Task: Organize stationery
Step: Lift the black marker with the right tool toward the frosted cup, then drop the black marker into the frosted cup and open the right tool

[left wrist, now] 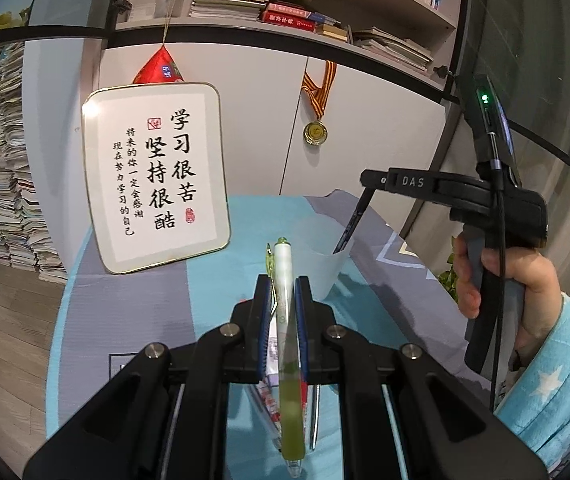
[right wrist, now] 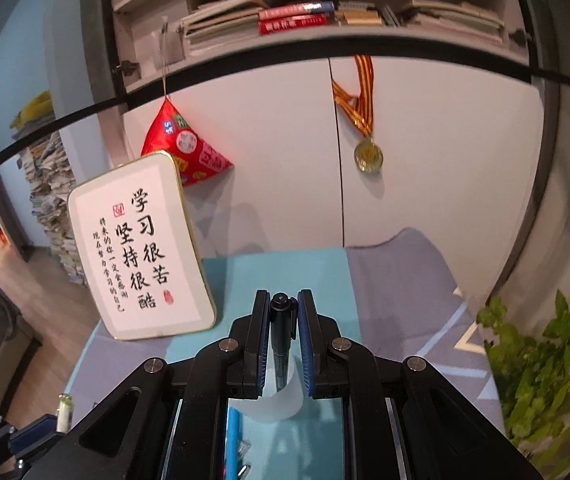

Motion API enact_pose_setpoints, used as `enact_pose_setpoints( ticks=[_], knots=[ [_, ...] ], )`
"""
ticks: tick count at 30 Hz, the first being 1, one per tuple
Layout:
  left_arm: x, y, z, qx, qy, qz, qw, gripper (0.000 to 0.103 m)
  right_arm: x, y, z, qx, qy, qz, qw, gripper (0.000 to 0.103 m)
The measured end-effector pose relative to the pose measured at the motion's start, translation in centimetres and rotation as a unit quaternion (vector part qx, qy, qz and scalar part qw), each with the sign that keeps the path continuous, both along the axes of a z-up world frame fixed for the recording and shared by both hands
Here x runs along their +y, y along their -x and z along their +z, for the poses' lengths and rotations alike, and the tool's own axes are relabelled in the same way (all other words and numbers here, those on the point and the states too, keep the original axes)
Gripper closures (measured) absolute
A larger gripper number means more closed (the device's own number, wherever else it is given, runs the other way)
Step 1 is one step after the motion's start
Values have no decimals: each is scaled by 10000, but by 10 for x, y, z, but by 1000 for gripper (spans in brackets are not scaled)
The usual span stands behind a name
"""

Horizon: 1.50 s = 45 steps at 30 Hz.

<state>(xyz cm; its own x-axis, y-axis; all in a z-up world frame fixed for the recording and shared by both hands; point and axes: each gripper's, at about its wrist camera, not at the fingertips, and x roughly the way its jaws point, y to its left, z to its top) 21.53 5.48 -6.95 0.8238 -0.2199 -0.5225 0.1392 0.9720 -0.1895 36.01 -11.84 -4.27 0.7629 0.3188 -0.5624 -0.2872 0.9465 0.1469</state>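
Observation:
My left gripper [left wrist: 283, 285] is shut on a green pen [left wrist: 288, 364], which runs lengthwise between the blue pads with its clip end pointing away. To the right a hand carries my right gripper [left wrist: 369, 179]. It is shut on a black pen [left wrist: 349, 226] that hangs slanted, its lower end inside a translucent cup [left wrist: 325, 258]. In the right wrist view the right gripper [right wrist: 283, 300] clamps the black pen [right wrist: 281, 332] near its cap, directly over the cup [right wrist: 281, 404]. The left gripper [right wrist: 25, 436] shows at the lower left.
A framed calligraphy sign [left wrist: 157, 176] leans at the back left of the blue-grey tablecloth [left wrist: 133, 312]. More pens and a packet [left wrist: 272, 354] lie under my left gripper, and a blue pen [right wrist: 232, 436] lies by the cup. A plant [right wrist: 545, 360] stands right.

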Motion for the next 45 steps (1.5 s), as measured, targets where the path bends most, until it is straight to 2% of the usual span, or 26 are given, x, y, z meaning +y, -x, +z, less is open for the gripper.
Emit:
enact_pose_setpoints(
  ticks=[5,9,10,12,14,24,28,32,35,37,40,45],
  knots=[
    [-3,0,3,-19,-44,3,10000,93,-4,-1,-9,285,-206,152,9993,88],
    [-6,-2,9,-76,-36,10,10000,93,-14,4,-15,716,-706,547,9934,87],
    [-7,-2,12,-120,-34,9,9999,93,-18,6,-16,806,-860,624,9911,85],
    [-11,-6,18,-232,-45,8,9997,93,-28,14,-18,888,-1046,679,9882,71],
    [-17,-11,23,-300,-83,-9,9995,93,-39,25,-16,802,-1107,634,9886,68],
    [-43,-48,44,-490,-272,-179,9983,93,-83,58,-7,489,-1095,416,9919,68],
    [-48,-63,46,-496,-126,-269,9983,93,-97,64,-10,425,-1200,347,9913,68],
    [-56,-80,48,-631,-58,-207,9978,93,-102,68,-18,420,-1053,209,9933,68],
    [-63,-94,48,-887,-113,-4,9960,93,-104,70,-25,455,-952,171,9943,68],
    [-70,-105,45,-1070,-277,180,9937,93,-106,71,-29,494,-940,186,9942,68],
    [-76,-122,34,-1083,-481,329,9924,93,-107,72,-34,510,-895,203,9945,68],
    [-77,-142,14,-969,-490,488,9929,93,-107,73,-40,503,-815,236,9951,68]
  ],
)
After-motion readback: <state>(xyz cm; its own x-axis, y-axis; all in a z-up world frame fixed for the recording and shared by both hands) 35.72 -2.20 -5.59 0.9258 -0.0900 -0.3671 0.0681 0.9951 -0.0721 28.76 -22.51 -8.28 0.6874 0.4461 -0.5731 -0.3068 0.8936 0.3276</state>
